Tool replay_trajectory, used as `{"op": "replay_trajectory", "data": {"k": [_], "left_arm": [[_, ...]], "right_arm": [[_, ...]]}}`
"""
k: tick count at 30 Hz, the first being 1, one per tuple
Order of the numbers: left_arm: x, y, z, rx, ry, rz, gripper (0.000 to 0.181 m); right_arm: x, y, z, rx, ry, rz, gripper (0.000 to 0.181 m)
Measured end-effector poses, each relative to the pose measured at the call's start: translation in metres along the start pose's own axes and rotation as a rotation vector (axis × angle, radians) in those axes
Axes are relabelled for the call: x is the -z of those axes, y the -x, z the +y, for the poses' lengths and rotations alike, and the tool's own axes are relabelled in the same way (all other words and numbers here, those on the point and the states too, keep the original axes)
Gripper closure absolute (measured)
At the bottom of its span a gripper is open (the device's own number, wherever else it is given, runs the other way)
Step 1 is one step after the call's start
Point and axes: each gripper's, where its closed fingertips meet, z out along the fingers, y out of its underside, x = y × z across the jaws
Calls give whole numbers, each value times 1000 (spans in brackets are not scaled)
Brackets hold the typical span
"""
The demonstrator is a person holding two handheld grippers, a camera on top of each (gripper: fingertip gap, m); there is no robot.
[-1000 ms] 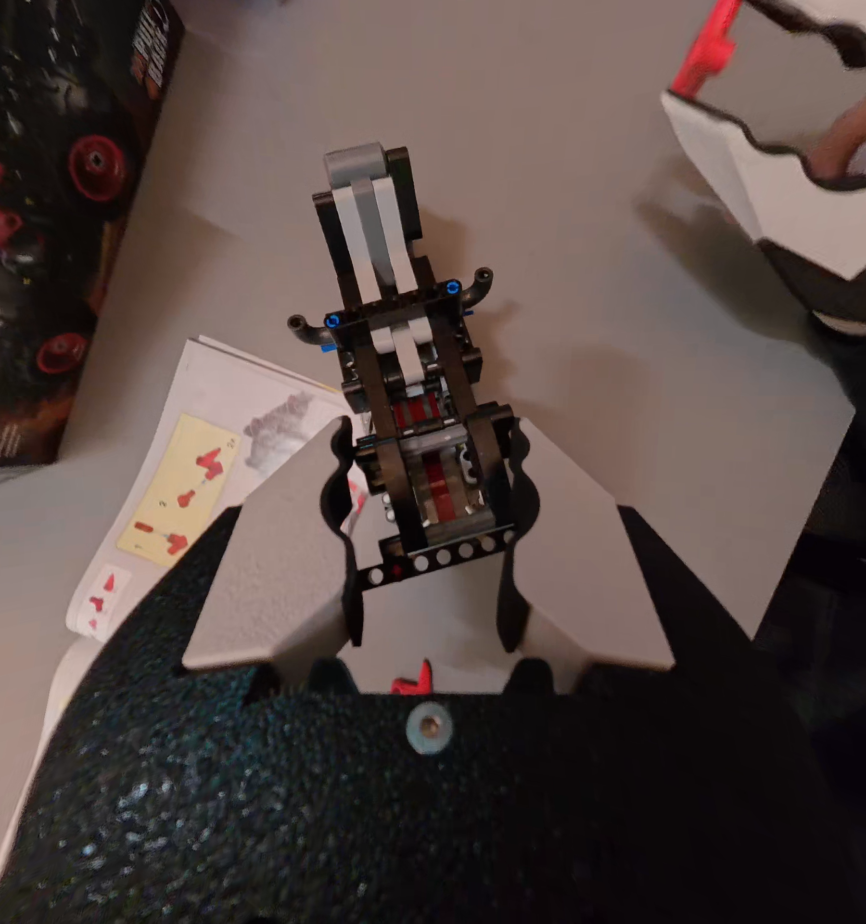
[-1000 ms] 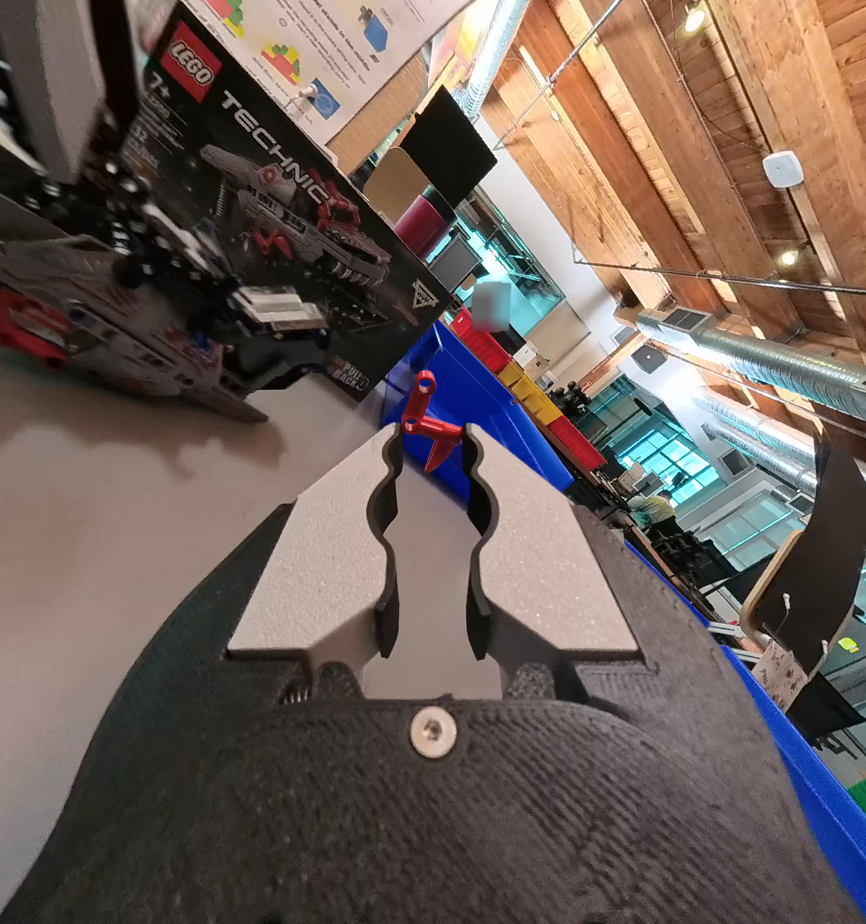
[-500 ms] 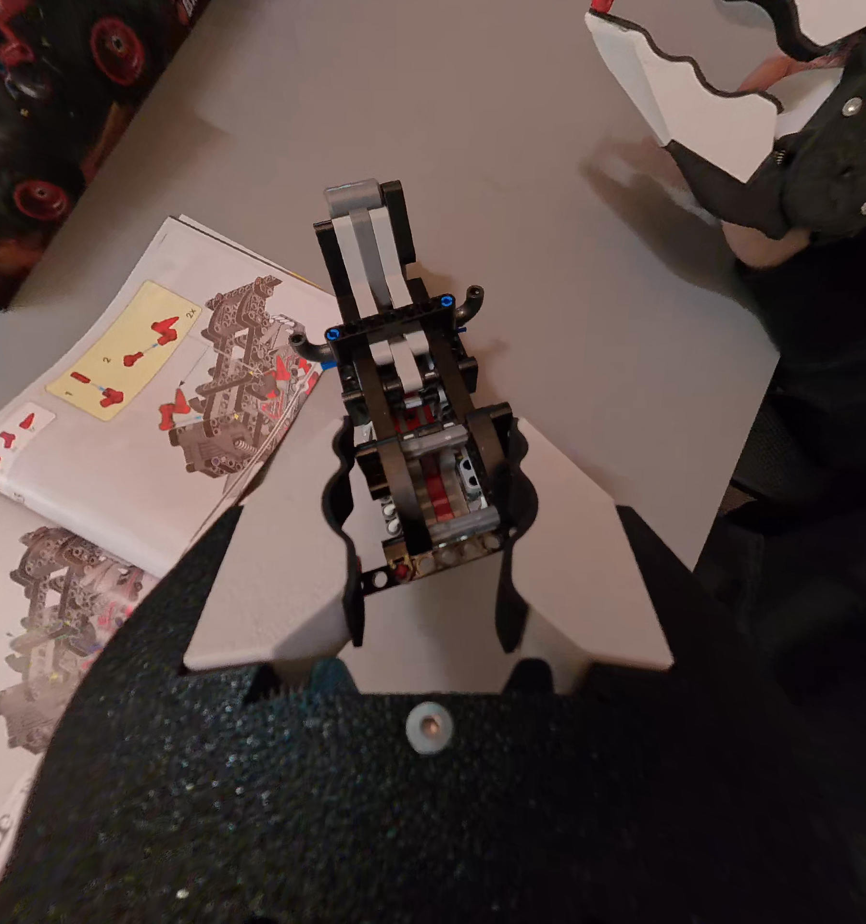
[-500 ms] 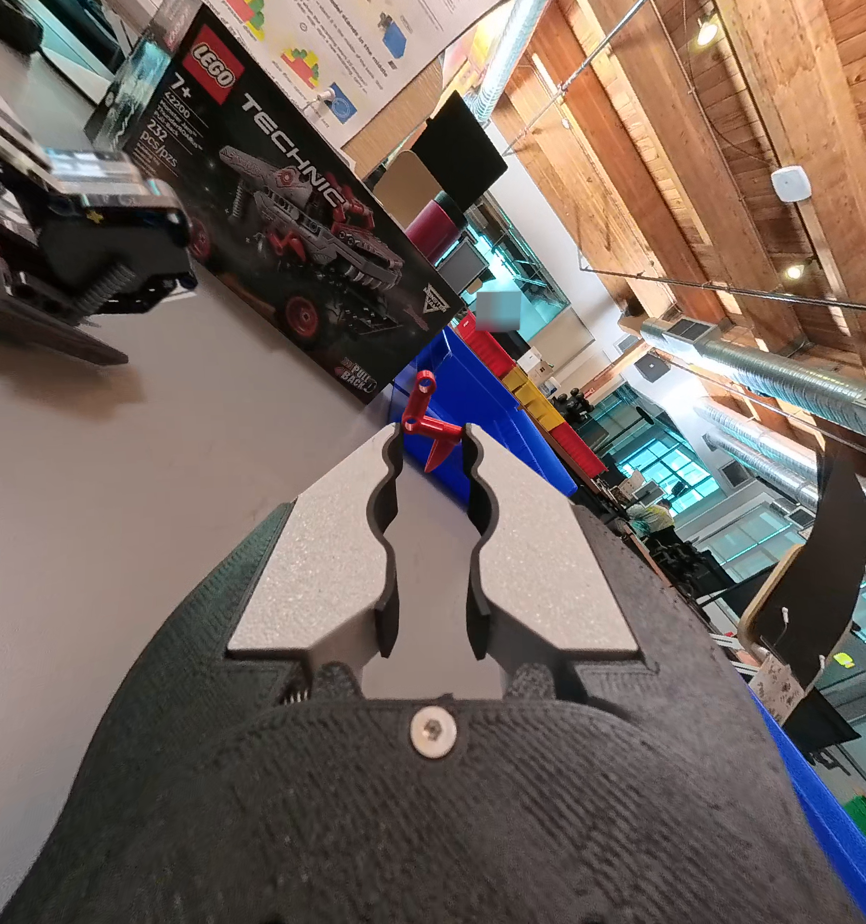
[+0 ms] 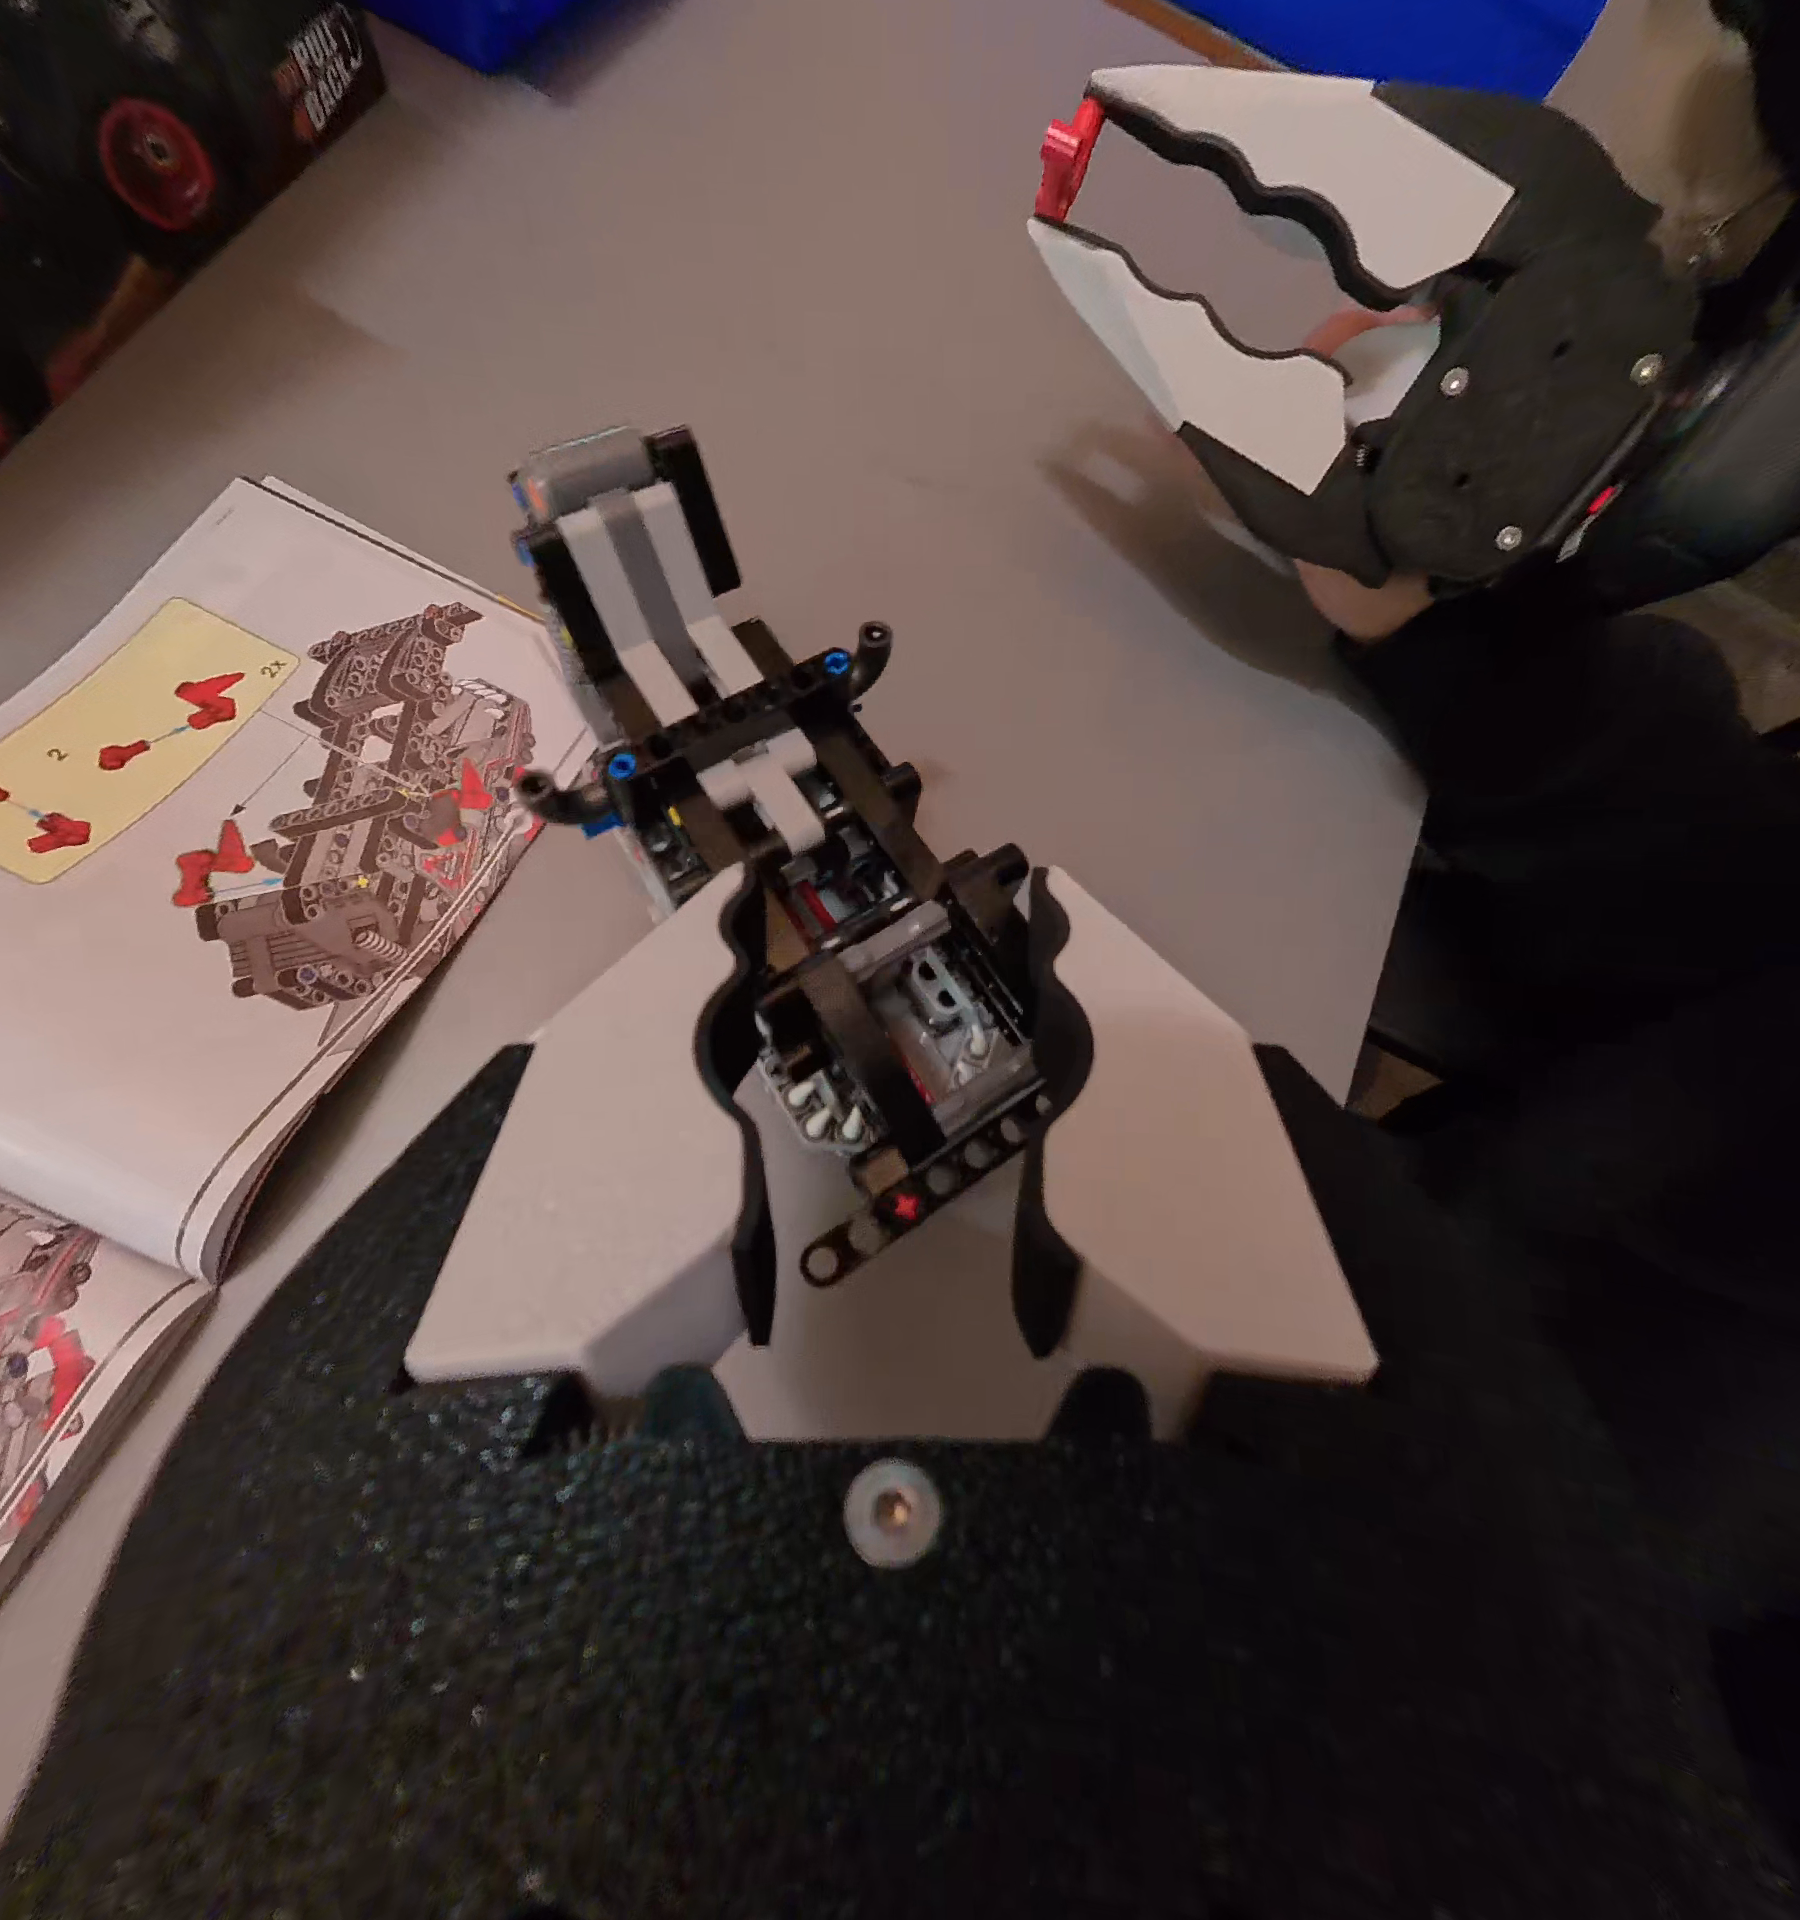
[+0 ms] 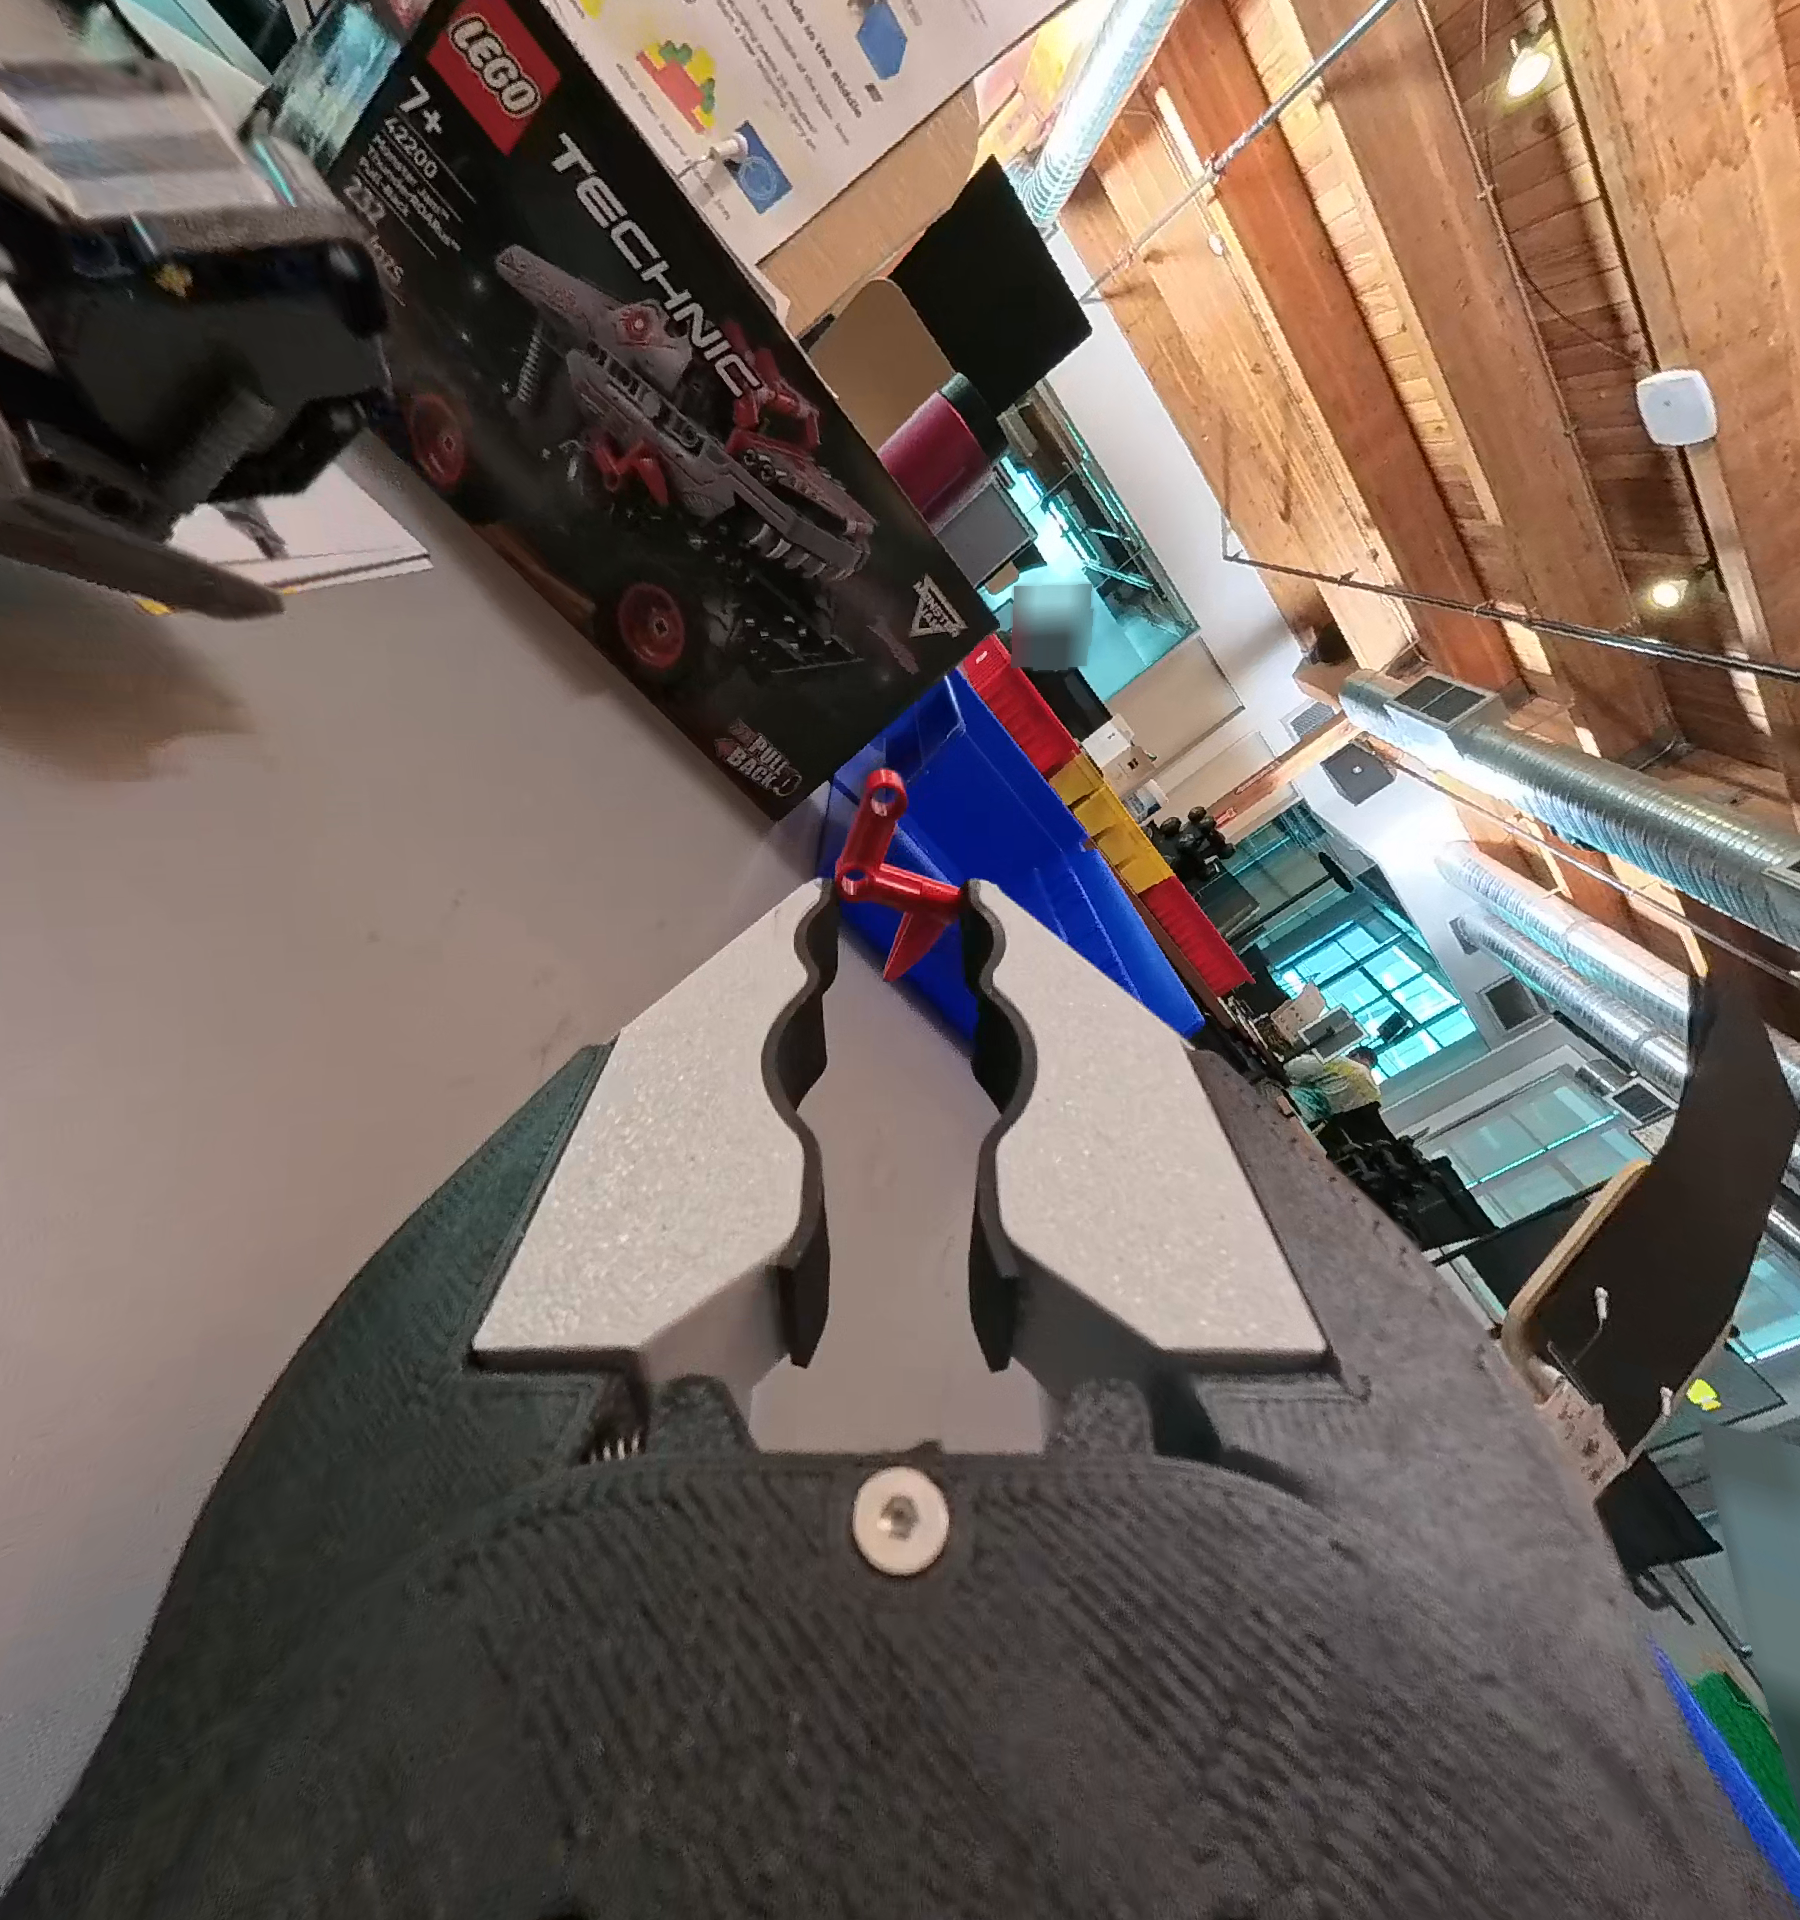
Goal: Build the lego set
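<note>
My left gripper point(image 5: 885, 914) is shut on the rear end of a black and grey lego chassis point(image 5: 730, 727), which points away over the grey table point(image 5: 771, 260). My right gripper point(image 6: 901, 904) is shut on a small red lego piece point(image 6: 891, 883) at its fingertips. In the left wrist view the right gripper point(image 5: 1067, 171) hangs at the upper right, apart from the chassis, with the red piece point(image 5: 1067, 166) at its tip. The chassis shows blurred at the top left of the right wrist view point(image 6: 148, 312).
An open instruction booklet point(image 5: 200, 883) lies on the table left of the chassis. The set's box point(image 6: 647, 416) stands at the table's far side, also at the top left of the left wrist view point(image 5: 96, 156). Blue bins point(image 6: 979, 883) lie behind it. The table edge point(image 5: 1395, 987) runs on the right.
My left gripper with the chassis has swung so the booklet comes more into view. My right gripper with the red piece now shows more fully at the upper right.
</note>
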Motion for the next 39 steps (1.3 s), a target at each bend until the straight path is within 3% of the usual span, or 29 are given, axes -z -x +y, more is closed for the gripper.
{"op": "replay_trajectory", "data": {"k": [8,14,17,22,25,29,32,35,39], "left_arm": [[-5,-8,4,38,-18,107,134],[7,-10,-5,34,-85,169,135],[30,5,-10,-67,-148,133,135],[49,24,23,-261,-32,101,141],[43,4,37,-335,26,199,153],[29,-31,47,-398,77,338,152],[13,-54,39,-399,65,395,149],[-9,-67,22,-397,45,361,148],[-34,-84,0,-380,-20,326,126]], "right_arm": [[-2,4,1,19,13,-12,159],[-4,6,2,34,22,-19,159],[-3,6,2,36,20,-19,159],[-3,5,2,17,15,-21,159],[-3,6,2,22,15,-25,159],[-3,5,2,23,15,-22,159],[-2,3,2,10,11,-10,159],[-2,-3,4,-10,14,11,159],[1,-15,9,-80,17,56,159]]}}
